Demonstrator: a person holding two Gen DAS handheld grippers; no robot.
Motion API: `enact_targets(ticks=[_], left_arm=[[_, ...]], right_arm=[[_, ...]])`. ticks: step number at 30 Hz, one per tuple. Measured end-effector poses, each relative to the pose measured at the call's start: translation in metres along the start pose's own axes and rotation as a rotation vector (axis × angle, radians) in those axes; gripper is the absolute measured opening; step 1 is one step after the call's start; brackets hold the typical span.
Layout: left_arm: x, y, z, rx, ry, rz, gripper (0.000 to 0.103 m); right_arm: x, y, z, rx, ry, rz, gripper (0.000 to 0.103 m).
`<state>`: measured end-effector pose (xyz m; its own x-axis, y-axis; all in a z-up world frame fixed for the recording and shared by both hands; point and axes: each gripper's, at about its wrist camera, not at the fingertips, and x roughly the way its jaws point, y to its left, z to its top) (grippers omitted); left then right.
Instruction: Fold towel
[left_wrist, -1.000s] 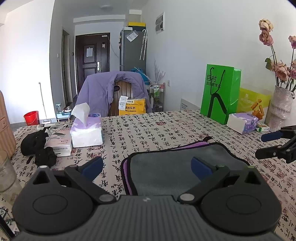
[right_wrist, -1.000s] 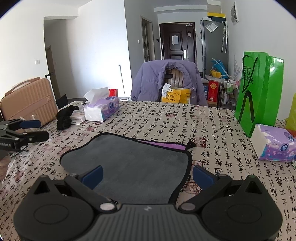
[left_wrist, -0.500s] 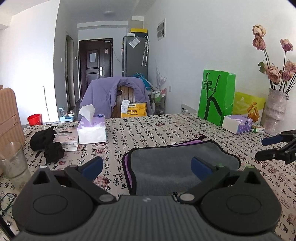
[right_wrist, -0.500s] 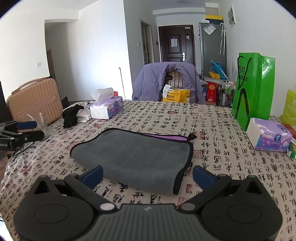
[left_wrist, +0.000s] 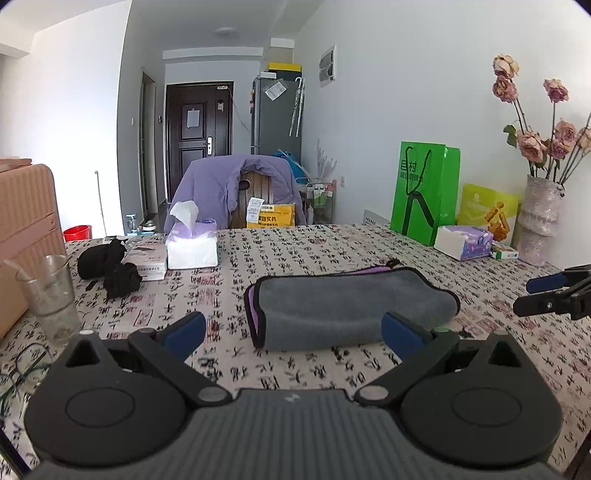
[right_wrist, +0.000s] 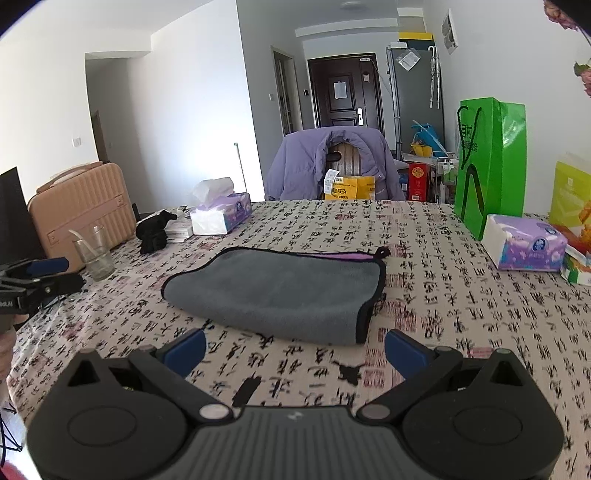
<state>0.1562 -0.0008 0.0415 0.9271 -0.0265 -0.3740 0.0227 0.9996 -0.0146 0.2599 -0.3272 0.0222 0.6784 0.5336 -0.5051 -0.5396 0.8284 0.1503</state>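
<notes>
Both grippers with jaws spread wide, holding nothing.

The left gripper (left_wrist: 293, 330) has its two blue-padded fingers far apart, with nothing between them. The right gripper (right_wrist: 293, 349) is the same, its fingers wide apart. In the left wrist view the right gripper shows at the right edge; in the right wrist view the left gripper shows at the left edge.
</notes>
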Motion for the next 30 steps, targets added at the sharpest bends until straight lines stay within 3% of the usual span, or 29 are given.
enact_targets(ticks=[20, 30], left_arm=[[-0.059, -0.003, -0.059, -0.082, 0.017, 0.02, 0.103], [-0.077, -0.001, -0.081, -0.122, 0.035, 0.045, 0.103]], right_arm=[[-0.048, 0.009, -0.07, 0.028, 0.019, -0.009, 0.103], [-0.07, 0.012, -0.085, 0.018, 0.0, -0.023, 0.103]])
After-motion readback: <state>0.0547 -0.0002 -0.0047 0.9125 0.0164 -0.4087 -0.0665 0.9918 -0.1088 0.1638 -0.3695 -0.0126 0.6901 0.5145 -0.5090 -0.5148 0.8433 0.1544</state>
